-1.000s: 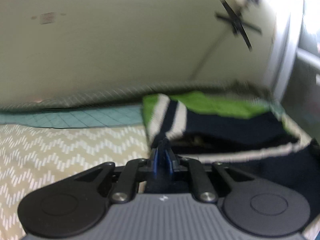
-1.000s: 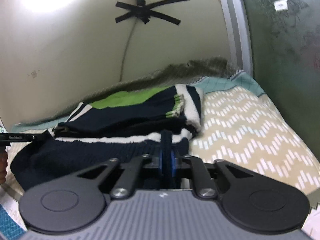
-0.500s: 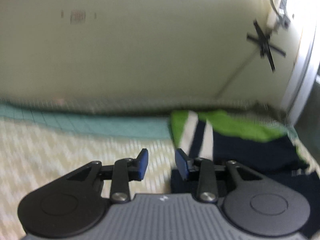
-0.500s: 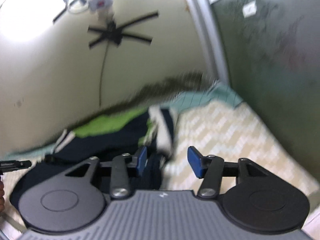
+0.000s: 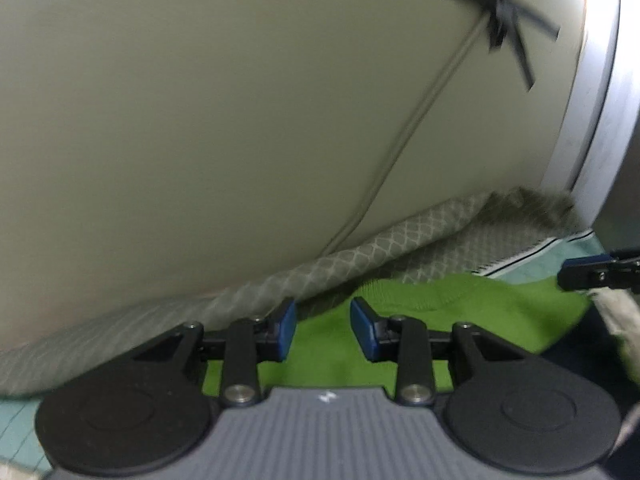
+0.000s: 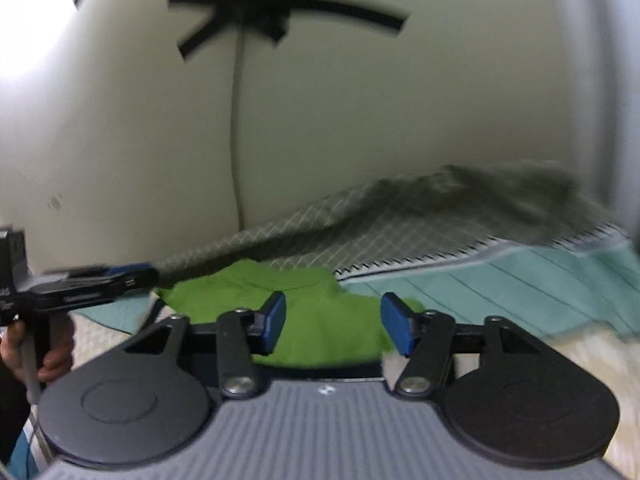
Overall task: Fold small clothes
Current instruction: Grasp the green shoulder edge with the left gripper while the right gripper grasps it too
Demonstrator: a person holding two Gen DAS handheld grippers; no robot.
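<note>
Hovering over one green garment [image 5: 460, 312]: two grippers; left gripper [image 5: 322, 330] fingers narrowly parted, empty; right gripper [image 6: 332, 326] fingers just widening, empty.

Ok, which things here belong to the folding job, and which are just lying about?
Job:
- green and navy knitted garment
- left gripper, open
- right gripper, open

Lying about:
- grey diamond-pattern cloth
- teal mat
- black tape cross
- wall cable

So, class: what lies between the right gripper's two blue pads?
Only the garment's green part, seen behind the open right gripper in the right wrist view; nothing is gripped.
</note>
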